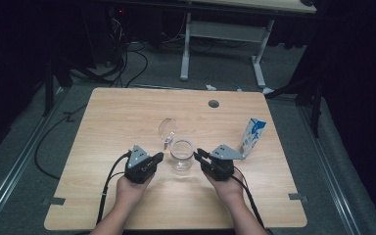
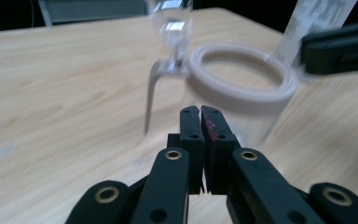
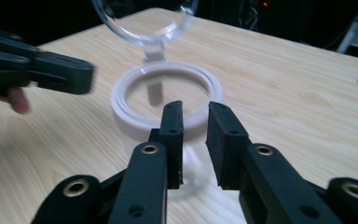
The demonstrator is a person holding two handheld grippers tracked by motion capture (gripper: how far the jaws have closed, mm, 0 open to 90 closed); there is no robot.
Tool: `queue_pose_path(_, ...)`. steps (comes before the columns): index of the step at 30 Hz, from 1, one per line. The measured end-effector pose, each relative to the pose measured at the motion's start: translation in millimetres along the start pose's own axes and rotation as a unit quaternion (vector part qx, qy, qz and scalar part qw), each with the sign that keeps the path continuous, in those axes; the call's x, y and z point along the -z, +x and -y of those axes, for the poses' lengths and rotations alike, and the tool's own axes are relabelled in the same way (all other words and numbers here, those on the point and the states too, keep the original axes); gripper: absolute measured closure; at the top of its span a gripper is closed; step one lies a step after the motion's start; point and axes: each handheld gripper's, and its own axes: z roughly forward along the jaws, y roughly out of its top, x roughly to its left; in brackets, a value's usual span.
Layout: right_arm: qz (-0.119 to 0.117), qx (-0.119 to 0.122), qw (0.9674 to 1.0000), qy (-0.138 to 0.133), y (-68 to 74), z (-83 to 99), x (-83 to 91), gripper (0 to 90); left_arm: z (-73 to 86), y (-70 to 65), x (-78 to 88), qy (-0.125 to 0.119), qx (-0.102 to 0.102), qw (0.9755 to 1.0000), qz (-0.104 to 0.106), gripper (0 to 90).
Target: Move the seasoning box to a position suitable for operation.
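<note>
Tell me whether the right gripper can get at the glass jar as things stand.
Probably yes: the right gripper sits just beside the glass jar, jaws slightly apart, with bare table between them.

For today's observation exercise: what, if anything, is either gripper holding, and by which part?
Nothing is held. The left gripper has its jaws together on nothing; the right gripper has its jaws slightly apart and empty. Both sit beside the glass jar, not touching it.

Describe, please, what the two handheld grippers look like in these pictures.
Both the left gripper and the right gripper are black, each with two flat-padded jaws on pivoted links with brass-ringed holes. Each carries a grey three-cornered plate on top and trails a black cable. The left one's pads show reddish specks. The forearms are bare.
</note>
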Motion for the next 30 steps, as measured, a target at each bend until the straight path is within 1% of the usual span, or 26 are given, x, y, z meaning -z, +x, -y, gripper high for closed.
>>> queue_pose_path(1,0.009,-0.003,0.9999,0.005,-5.0,7.7,5.9,74.2,8.2,5.4,7.7,0.008,0.004,1.0000,-0.003,84.2)
queue_pose_path(2,0.009,-0.003,0.9999,0.005,-5.0,7.7,5.9,74.2,8.2,5.4,7.7,0.008,0.004,1.0000,-0.003,82.3)
queue_pose_path(3,0.018,-0.009,0.9997,0.010,-10.6,15.7,12.3,73.7,15.6,10.6,14.1,0.017,0.011,0.9998,0.002,79.8)
queue_pose_path(4,0.024,-0.013,0.9996,0.012,-13.8,19.6,15.6,73.5,15.6,10.6,14.1,0.017,0.011,0.9998,0.002,76.6)
queue_pose_path(5,0.024,-0.013,0.9996,0.012,-13.8,19.6,15.6,73.5,19.2,12.4,16.0,0.027,0.011,0.9996,0.007,76.6)
queue_pose_path(6,0.034,-0.018,0.9991,0.014,-19.5,27.0,23.0,73.1,26.8,13.7,18.4,0.045,0.001,0.9990,0.002,73.4)
queue_pose_path(7,0.034,-0.018,0.9991,0.014,-19.5,27.0,23.0,73.1,26.8,13.7,18.4,0.045,0.001,0.9990,0.002,72.9)
queue_pose_path(9,0.044,-0.024,0.9986,0.018,-24.5,34.7,30.0,73.0,33.4,12.4,21.1,0.049,-0.009,0.9988,-0.003,71.9)
queue_pose_path(11,0.055,-0.027,0.9979,0.023,-29.5,42.3,36.4,72.6,38.0,10.4,24.9,0.040,-0.013,0.9991,-0.009,69.6)
queue_pose_path(12,0.060,-0.030,0.9975,0.025,-32.0,46.1,39.3,72.1,39.6,10.0,28.3,0.032,-0.011,0.9994,-0.007,68.8)
queue_pose_path(13,0.072,-0.036,0.9963,0.030,-36.9,53.2,45.6,70.2,40.7,10.1,31.4,0.027,-0.006,0.9996,-0.005,66.3)
queue_pose_path(14,0.072,-0.036,0.9963,0.030,-36.9,53.2,45.6,70.2,41.4,10.3,33.9,0.031,-0.006,0.9995,-0.003,66.3)
queue_pose_path(15,0.077,-0.043,0.9957,0.028,-39.3,56.9,49.1,69.6,42.5,10.1,36.0,0.035,-0.012,0.9993,-0.007,65.1)
queue_pose_path(16,0.084,-0.048,0.9950,0.025,-41.9,60.7,53.1,69.3,43.8,10.5,38.4,0.037,-0.017,0.9991,-0.011,64.8)
queue_pose_path(17,0.099,-0.058,0.9933,0.017,-46.5,69.1,60.8,69.4,46.0,12.9,42.6,0.037,-0.020,0.9990,-0.017,64.1)
queue_pose_path(18,0.099,-0.058,0.9933,0.017,-46.5,69.1,60.8,69.4,46.0,12.9,42.6,0.037,-0.020,0.9990,-0.017,64.0)
queue_pose_path(19,0.108,-0.065,0.9917,0.026,-51.5,74.6,65.0,68.7,46.6,16.2,45.8,0.034,-0.012,0.9991,-0.020,63.7)
queue_pose_path(20,0.108,-0.065,0.9917,0.026,-51.5,74.6,65.0,68.7,46.6,16.2,45.8,0.034,-0.012,0.9991,-0.020,63.6)
queue_pose_path(21,0.114,-0.073,0.9904,0.027,-56.4,78.0,68.9,68.4,46.1,18.2,47.8,0.032,-0.011,0.9992,-0.024,63.3)
queue_pose_path(22,0.114,-0.073,0.9904,0.027,-56.4,78.0,68.9,68.4,46.1,18.2,47.8,0.032,-0.011,0.9992,-0.024,63.2)
queue_pose_path(23,0.120,-0.077,0.9894,0.027,-59.9,79.8,71.2,68.1,46.0,19.0,48.6,0.032,-0.010,0.9991,-0.026,63.1)
queue_pose_path(25,0.122,-0.081,0.9889,0.025,-62.6,80.4,72.7,67.4,46.1,19.1,48.6,0.032,-0.010,0.9991,-0.026,62.9)
queue_pose_path(27,0.126,-0.080,0.9885,0.025,-63.5,80.2,74.0,66.8,46.7,17.9,47.9,0.034,-0.013,0.9990,-0.028,62.8)
queue_pose_path(30,0.130,-0.080,0.9880,0.023,-64.7,79.7,75.1,65.7,46.4,16.9,47.9,0.034,-0.012,0.9990,-0.027,62.6)
